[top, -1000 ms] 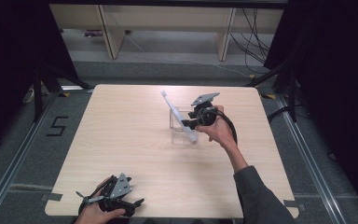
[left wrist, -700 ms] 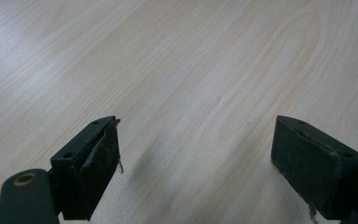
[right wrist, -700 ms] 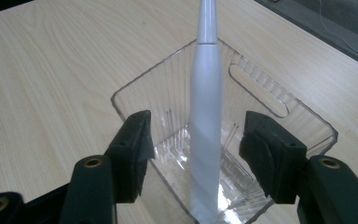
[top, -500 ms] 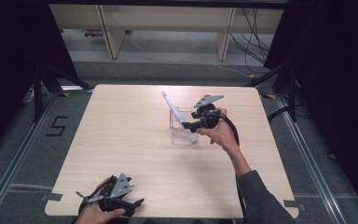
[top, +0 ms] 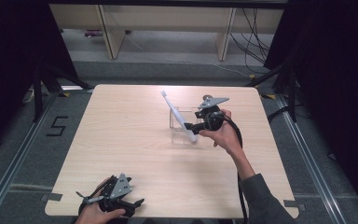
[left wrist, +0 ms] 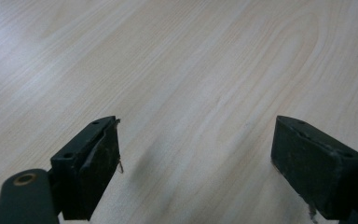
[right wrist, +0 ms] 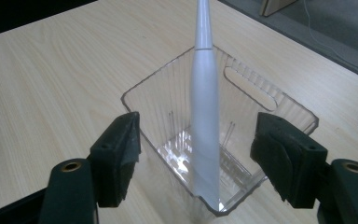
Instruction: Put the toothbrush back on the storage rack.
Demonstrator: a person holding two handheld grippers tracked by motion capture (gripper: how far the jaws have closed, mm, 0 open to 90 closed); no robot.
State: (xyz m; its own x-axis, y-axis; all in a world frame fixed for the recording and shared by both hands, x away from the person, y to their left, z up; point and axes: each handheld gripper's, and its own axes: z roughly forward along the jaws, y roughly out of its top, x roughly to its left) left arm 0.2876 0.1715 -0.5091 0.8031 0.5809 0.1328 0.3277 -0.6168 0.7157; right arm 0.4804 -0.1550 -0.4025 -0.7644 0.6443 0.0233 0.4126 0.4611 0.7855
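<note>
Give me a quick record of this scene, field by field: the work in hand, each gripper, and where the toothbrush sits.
work: placing a white toothbrush in a clear plastic bin
toothbrush: stands leaning in the bin, head up past the rim
right gripper: jaws have just been opening; pads clear of the handle between them
left gripper: open, nothing between its jaws, over bare table at the near edge

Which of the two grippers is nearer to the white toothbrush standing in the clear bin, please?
Right. The right gripper is at the clear bin, its jaws open on either side of the toothbrush. The left gripper rests far off at the table's near edge.
</note>
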